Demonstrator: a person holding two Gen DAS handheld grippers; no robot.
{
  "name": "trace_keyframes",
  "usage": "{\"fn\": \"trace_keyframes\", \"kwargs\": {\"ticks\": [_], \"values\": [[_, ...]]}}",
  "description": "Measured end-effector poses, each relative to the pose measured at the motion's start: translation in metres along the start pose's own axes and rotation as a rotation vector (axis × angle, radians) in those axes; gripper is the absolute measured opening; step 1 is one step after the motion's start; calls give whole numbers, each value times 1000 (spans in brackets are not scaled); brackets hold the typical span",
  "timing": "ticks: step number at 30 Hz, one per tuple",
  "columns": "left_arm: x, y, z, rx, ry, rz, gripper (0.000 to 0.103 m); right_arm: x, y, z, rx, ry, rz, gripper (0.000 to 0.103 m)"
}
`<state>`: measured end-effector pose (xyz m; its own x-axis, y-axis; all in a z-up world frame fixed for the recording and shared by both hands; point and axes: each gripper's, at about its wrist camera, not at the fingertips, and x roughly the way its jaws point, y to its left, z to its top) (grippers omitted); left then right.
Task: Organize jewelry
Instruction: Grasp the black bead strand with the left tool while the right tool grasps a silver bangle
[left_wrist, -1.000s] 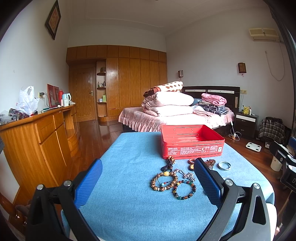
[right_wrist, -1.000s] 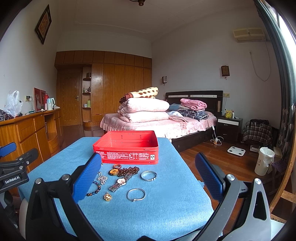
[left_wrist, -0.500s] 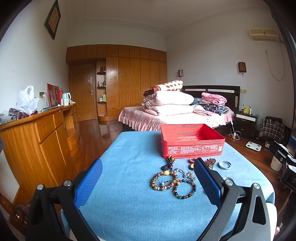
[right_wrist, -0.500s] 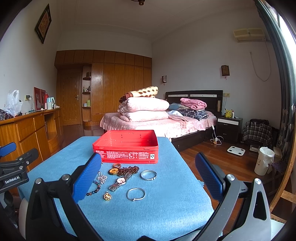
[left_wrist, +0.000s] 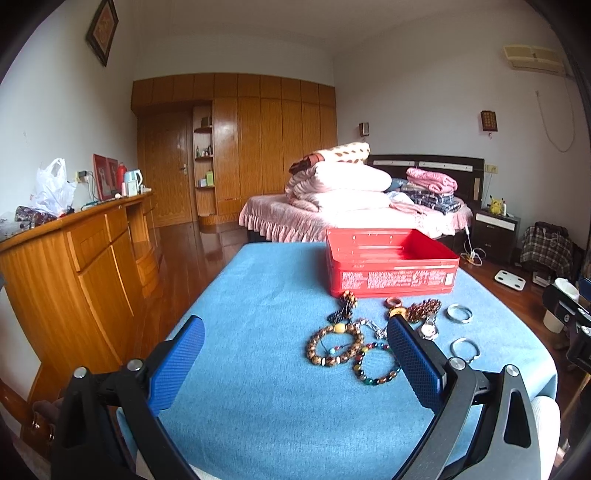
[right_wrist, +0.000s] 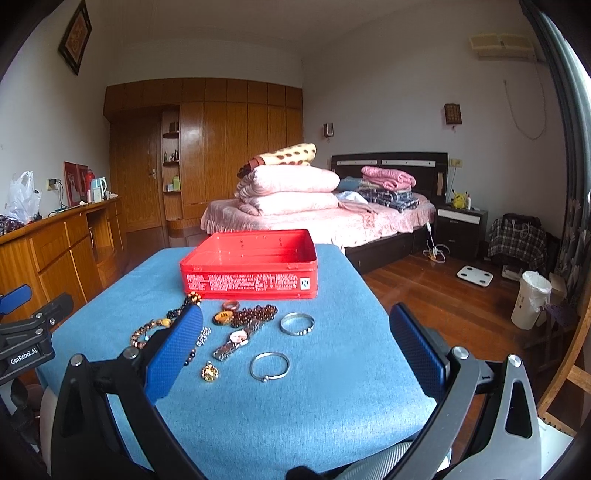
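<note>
Left claw (left_wrist: 295, 360) hangs released above the blue-clothed counter (left_wrist: 258, 387), jaws wide, grasping nothing; its right pad covers part of the jewelry pile. Right claw (right_wrist: 295, 345) likewise spread and empty, its left pad hiding the beaded bracelets. Jewelry lies loose on the nubby cloth just in front of the red tin box (right_wrist: 249, 267), which is rectangular, lidless, with small print on its front wall; its floor is hidden from both views. Left view shows a brown wooden-bead bracelet (left_wrist: 334, 345) and a multicoloured glassy one (left_wrist: 376, 365), touching. Right view alone shows the metal-band wristwatch (right_wrist: 236, 339), a small gold piece (right_wrist: 209, 372), possibly a pendant, and two thin silver bangles (right_wrist: 269, 365), (right_wrist: 297, 324), clearly apart.
</note>
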<state>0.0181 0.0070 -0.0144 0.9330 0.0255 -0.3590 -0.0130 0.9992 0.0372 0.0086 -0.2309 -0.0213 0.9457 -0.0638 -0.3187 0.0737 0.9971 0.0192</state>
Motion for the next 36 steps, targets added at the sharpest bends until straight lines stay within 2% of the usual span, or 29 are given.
{"fn": "trace_keyframes", "kwargs": {"ticks": [7, 13, 21, 24, 31, 36], "values": [[30, -3, -6, 24, 73, 10, 97, 35, 0, -10, 4, 91, 7, 98], [77, -1, -1, 30, 160, 14, 97, 90, -9, -14, 18, 212, 9, 98], [141, 3, 5, -2, 338, -49, 97, 154, -21, -16, 50, 408, 37, 98], [162, -3, 9, 14, 371, -62, 97, 170, -21, -13, 46, 439, 32, 98], [203, -16, 16, 22, 460, -116, 97, 212, -23, -2, 78, 560, 96, 98], [219, -23, 20, 29, 508, -145, 97, 230, -19, 1, 24, 617, 77, 98]]}}
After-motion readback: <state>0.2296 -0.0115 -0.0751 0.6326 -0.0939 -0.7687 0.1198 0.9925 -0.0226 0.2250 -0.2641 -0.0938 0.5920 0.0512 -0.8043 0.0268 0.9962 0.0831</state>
